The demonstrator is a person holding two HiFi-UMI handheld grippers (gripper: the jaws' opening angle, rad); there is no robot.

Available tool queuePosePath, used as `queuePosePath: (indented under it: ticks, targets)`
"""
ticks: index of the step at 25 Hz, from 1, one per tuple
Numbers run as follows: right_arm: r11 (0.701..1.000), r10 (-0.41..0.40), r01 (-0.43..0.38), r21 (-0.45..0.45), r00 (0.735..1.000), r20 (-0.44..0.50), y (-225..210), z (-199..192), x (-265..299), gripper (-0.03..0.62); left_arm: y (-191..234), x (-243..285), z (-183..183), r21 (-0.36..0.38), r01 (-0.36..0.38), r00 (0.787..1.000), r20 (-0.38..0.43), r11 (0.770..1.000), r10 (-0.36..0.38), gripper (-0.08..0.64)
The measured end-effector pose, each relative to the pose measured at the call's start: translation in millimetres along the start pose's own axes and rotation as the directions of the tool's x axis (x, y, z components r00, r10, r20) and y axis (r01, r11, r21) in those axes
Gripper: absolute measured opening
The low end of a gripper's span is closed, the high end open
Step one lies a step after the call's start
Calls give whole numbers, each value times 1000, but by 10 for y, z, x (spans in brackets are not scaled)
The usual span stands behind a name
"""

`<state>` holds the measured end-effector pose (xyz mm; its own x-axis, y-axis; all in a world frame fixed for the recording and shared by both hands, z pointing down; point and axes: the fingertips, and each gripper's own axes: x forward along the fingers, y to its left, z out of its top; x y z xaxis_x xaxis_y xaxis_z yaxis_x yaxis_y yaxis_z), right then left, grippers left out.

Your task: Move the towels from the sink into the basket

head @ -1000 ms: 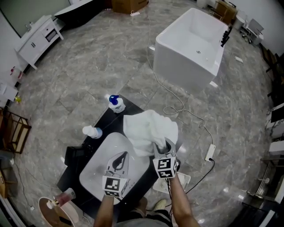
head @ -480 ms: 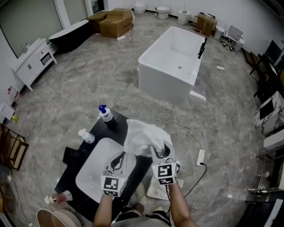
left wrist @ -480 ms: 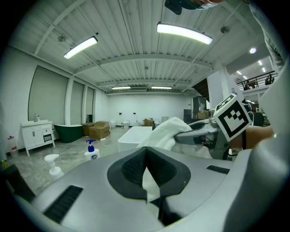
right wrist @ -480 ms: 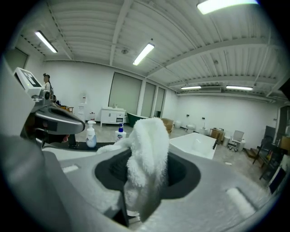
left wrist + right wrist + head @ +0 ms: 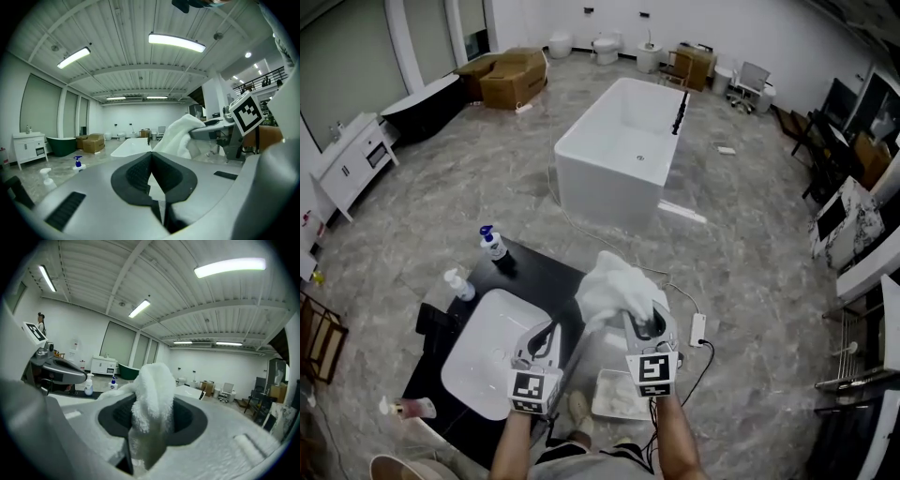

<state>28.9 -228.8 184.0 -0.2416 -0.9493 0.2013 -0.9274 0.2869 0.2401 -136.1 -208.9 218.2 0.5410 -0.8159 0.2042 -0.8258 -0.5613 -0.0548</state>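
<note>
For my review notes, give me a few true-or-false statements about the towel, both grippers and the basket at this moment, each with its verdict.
1. The right gripper is clamped on a white towel. True.
2. The left gripper grips the same towel. False: its jaws are together with nothing between them.
3. The towel lies in the sink. False: it is held up to the right of the basin, clear of it.
4. A white basket sits on the floor beside the black counter. True.
5. A blue-capped bottle stands on the counter's far end. True.
</note>
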Motion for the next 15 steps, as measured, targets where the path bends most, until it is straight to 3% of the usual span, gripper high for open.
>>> queuePosePath:
  ticks: [8, 15]
  targets:
    - [997, -72, 72, -10, 997, 7, -429, -144, -1041, 167, -955, -279, 179, 39, 62, 997, 34, 997, -63, 9]
    - [995, -97, 97, -9, 995, -3, -571, -437, -1850, 167, -1687, -650, 124, 47, 80, 996, 45, 996, -82, 9]
